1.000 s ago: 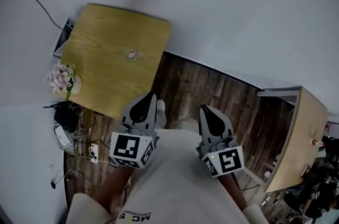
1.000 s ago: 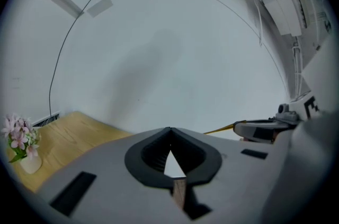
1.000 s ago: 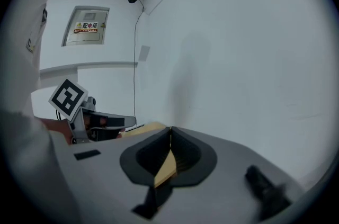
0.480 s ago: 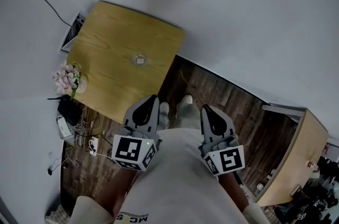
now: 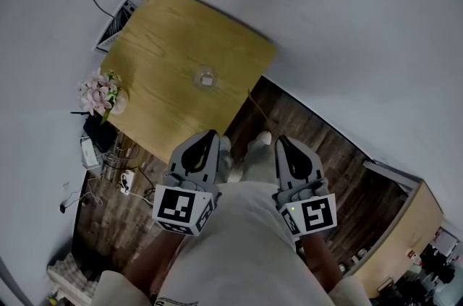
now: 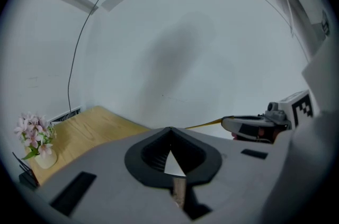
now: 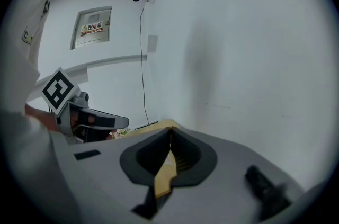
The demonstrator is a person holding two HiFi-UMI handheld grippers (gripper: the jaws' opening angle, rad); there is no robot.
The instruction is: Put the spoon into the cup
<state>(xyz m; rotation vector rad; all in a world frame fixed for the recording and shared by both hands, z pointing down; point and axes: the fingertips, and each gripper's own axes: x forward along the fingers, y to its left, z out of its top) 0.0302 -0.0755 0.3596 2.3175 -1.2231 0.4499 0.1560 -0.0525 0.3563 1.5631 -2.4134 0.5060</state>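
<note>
A small clear cup stands near the middle of a light wooden table, ahead of me and to the left. No spoon can be made out in any view. My left gripper is held close to my body, over the floor just off the table's near edge, jaws shut with nothing between them. My right gripper is level with it to the right, also shut and empty. The left gripper view shows its own closed tips and the right gripper beside it. The right gripper view shows its closed tips.
A vase of pink flowers stands at the table's left edge. A flat printed object lies by the far left corner. Cables and a black box are on the dark wood floor. A second wooden table is at lower right.
The table and cup have slid right and down in the head view, now nearer the grippers. Both grippers keep their pose, shut and side by side.
</note>
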